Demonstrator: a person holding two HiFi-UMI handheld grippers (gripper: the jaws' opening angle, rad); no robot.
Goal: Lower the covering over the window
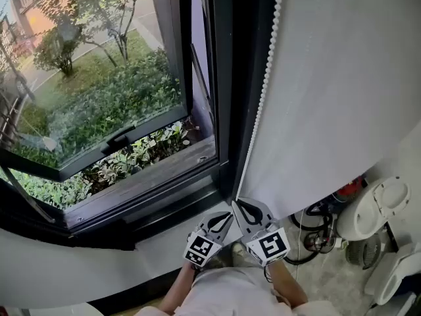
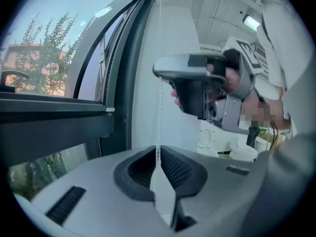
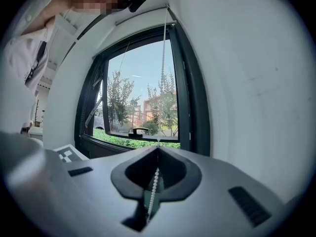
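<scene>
Hanging at 1 to 4 o'clock in the head view: the white covering (image 1: 342, 84), a flat sheet whose curved lower edge ends above the floor clutter. Its bead chain (image 1: 262, 97) runs down the sheet's left edge, from 12 o'clock to just below centre, beside the dark window frame (image 1: 223, 78).

Left gripper (image 1: 229, 214): jaws together, pinching the chain. In its own view the beads drop straight into the closed pads at 6 o'clock.

Right gripper (image 1: 236, 203): jaws together, also clamped on the chain. In its own view beads show in the notch between the pads, and the strand rises to 12 o'clock.

The two grippers sit side by side at 6 o'clock in the head view, tips nearly touching. The right grips just above the left. The left gripper view confirms this: the right gripper is at 1 o'clock, with the chain taut between the two.

Surroundings:
- Open sash (image 1: 99, 78) at 9 to 11 o'clock, glass uncovered, shrubs and trees outside.
- Black sash handle (image 1: 118, 139) at 8 o'clock of centre.
- White sill (image 1: 164, 245) just left of the grippers.
- White appliance (image 1: 378, 206) and cables (image 1: 322, 232) at 4 o'clock, on the floor.
- The person's forearms at the bottom edge.
</scene>
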